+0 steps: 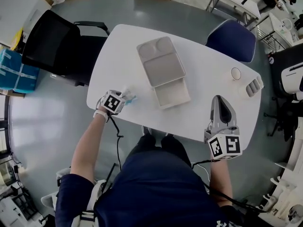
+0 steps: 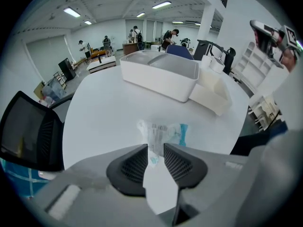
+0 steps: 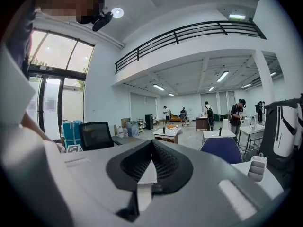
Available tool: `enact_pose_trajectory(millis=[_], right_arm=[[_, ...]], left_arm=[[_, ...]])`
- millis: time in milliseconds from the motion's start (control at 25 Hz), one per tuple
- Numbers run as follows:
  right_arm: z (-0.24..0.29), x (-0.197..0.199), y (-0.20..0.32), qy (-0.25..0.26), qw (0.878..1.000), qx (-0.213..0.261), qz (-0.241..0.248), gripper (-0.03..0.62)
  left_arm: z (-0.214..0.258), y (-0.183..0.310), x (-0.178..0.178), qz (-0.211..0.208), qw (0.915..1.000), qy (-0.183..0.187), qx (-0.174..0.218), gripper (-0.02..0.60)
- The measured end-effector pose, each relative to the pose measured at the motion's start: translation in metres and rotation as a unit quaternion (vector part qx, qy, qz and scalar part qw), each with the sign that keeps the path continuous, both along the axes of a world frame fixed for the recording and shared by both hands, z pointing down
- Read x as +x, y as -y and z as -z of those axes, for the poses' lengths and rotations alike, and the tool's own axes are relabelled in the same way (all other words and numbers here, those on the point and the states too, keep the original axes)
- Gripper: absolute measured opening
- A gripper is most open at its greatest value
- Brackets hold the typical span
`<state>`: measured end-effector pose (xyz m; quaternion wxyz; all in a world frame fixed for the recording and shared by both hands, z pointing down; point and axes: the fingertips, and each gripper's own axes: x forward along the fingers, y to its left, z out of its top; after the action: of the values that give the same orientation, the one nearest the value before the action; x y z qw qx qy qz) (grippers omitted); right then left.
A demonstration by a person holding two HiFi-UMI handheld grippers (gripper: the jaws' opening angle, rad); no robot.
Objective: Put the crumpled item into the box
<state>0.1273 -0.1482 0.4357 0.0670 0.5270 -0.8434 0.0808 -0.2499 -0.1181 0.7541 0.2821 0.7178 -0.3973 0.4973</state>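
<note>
The crumpled item [image 2: 161,132], a clear wrapper with blue print, lies on the white table [image 1: 118,56] near its left front edge and shows small in the head view [image 1: 129,99]. My left gripper [image 2: 155,148] is low over the table [image 1: 124,99]. Its jaws stand apart, with the wrapper's near end between the tips and no pad pressing on it. The white box [image 1: 161,63] stands open in the middle of the table, further off and to the right [image 2: 156,77]. My right gripper [image 1: 221,101] is over the table's front right, its jaws closed on nothing [image 3: 151,143].
A flat white lid part [image 1: 173,93] lies joined to the box's near end. A small round object [image 1: 236,73] and a grey ridged piece [image 1: 254,85] sit at the table's right edge. A black chair [image 1: 52,41] stands at the left, a blue chair [image 1: 232,39] at the far right.
</note>
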Motion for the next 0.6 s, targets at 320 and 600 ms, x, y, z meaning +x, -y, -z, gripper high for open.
enact_pose_trajectory(millis=[320,600], right_arm=[[-0.001,0.011,-0.002,0.001,1.0,-0.001,-0.01,0.003],[0.0,0.002,-0.001,0.005,1.0,-0.001,0.0,0.002]], left_arm=[[-0.006,0.004,0.002,0.015,0.9999,0.006,0.006,0.009],[0.002,0.0,0.001,0.026,0.9995,-0.011,0.012,0.006]])
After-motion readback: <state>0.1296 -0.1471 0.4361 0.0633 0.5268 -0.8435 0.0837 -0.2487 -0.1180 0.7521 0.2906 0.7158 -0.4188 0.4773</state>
